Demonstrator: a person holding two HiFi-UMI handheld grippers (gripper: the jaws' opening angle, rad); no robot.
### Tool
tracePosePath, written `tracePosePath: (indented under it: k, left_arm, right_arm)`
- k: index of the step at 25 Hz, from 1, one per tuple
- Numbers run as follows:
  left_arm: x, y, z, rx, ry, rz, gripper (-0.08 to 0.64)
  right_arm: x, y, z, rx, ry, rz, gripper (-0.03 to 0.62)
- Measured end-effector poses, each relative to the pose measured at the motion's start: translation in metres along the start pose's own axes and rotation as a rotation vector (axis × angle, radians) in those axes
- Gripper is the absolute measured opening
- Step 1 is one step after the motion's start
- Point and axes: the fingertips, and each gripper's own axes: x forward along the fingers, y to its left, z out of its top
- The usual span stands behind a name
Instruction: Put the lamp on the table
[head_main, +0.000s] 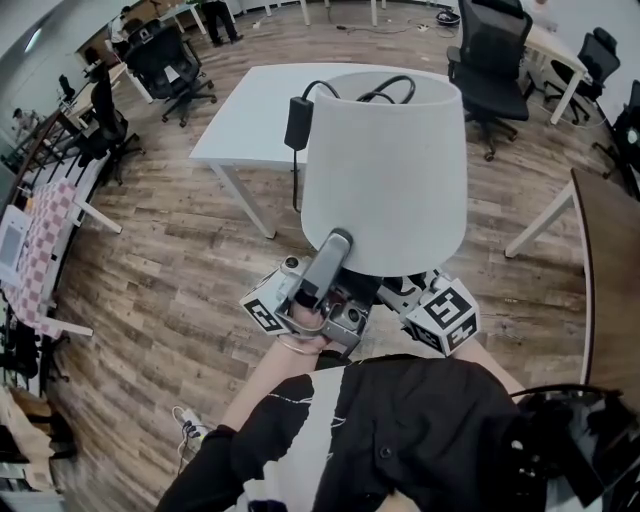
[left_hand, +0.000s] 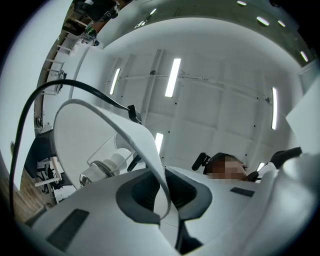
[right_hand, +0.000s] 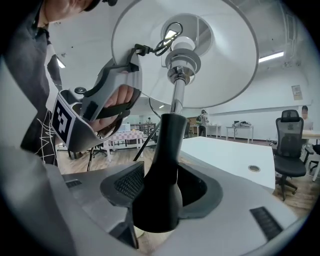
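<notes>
Black office chairs (head_main: 165, 60) stand at the far left on the wooden floor (head_main: 170, 260). Right of them, the white table (head_main: 250, 110) sits on the far side of the scene.

Nearer, the left gripper (head_main: 335, 245) points steeply upward. Its jaws are clenched on the lower rim of the shade (left_hand: 142, 137), and the thin white edge runs down between the two pads, which pinch it.

The lamp (head_main: 385, 170) is held in the air over the floor, on the near side of the table and not resting on it. Its long axis runs roughly upright. The white shade is on top, a chrome stem (right_hand: 176, 97) drops from the socket, and the black base (right_hand: 165, 145) points down. A black cable (head_main: 385, 90) loops over the shade's top, and its adapter (head_main: 298, 122) hangs against the shade's left side.

Just right of the left gripper, the right gripper (right_hand: 161, 187) lies close to level under the shade. Its jaws are closed on the black base, with a pad pressing each side of it. Its marker cube (head_main: 445, 315) shows below the shade's near edge.

At the far right stand another chair (head_main: 490, 50) and the edge of a brown tabletop (head_main: 605, 260).
</notes>
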Motion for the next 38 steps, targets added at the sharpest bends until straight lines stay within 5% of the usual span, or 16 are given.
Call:
tracePosePath:
  k: [19, 38]
  left_arm:
    - [-0.049, 0.051, 0.203, -0.066, 0.037, 0.006, 0.035]
    - [-0.089, 0.072, 0.301, -0.136, 0.086, 0.014, 0.034]
  right_arm:
    - [0.200, -0.010, 0.071, 0.014, -0.014, -0.071, 0.206]
    - [0.297, -0.009, 0.090, 0.068, -0.010, -0.182, 0.192]
